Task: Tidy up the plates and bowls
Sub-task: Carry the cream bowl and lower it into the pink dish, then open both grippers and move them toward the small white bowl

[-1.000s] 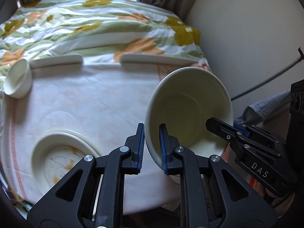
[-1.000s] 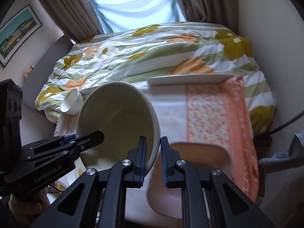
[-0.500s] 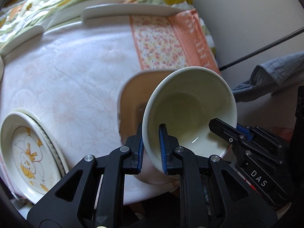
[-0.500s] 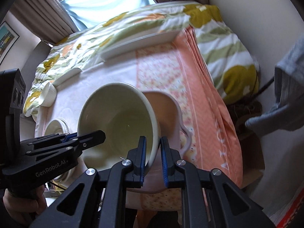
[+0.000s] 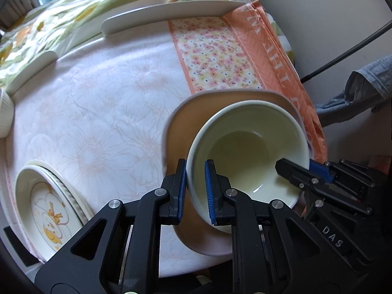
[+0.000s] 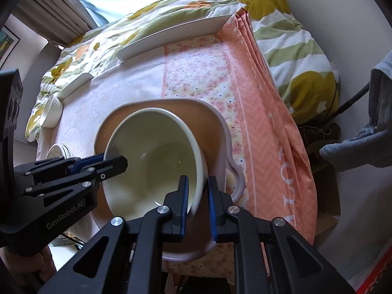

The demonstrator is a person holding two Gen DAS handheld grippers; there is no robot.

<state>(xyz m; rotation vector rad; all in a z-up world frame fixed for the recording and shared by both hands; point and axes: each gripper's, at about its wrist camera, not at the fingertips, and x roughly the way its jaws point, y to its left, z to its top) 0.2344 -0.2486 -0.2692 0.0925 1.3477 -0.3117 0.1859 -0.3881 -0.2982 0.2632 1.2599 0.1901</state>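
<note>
- The cream bowl is gripped from both sides at once, over the tan tray-like plate that lies on the table near its orange-cloth edge; whether the bowl's base touches the plate cannot be told.
- The left gripper has its blue-padded jaws clamped on the bowl's rim wall — one pad outside, one inside.
- The right gripper is clamped the same way on the opposite side of the rim, its inner pad within the bowl and the outer one beside the plate's looped handle.
- Writing: in the left wrist view the right gripper's body shows the white letters "DAS"; in the right wrist view the left gripper's body reads "GenRobot.AI".
- The orange cloth carries white capitals along its border; "THE" can be read in the left wrist view, the rest is too bent to make out.
- A flowered panel of the same cloth lies just behind the plate.
- At the left edge of the table a stack of plates shows a yellow duck drawing on top — well apart from the bowl.
- A small white ribbed cup sits at the far left of the table.
- A long white platter lies along the far edge, against the green-and-yellow flowered quilt.
- A hand shows under the left gripper's body.
</note>
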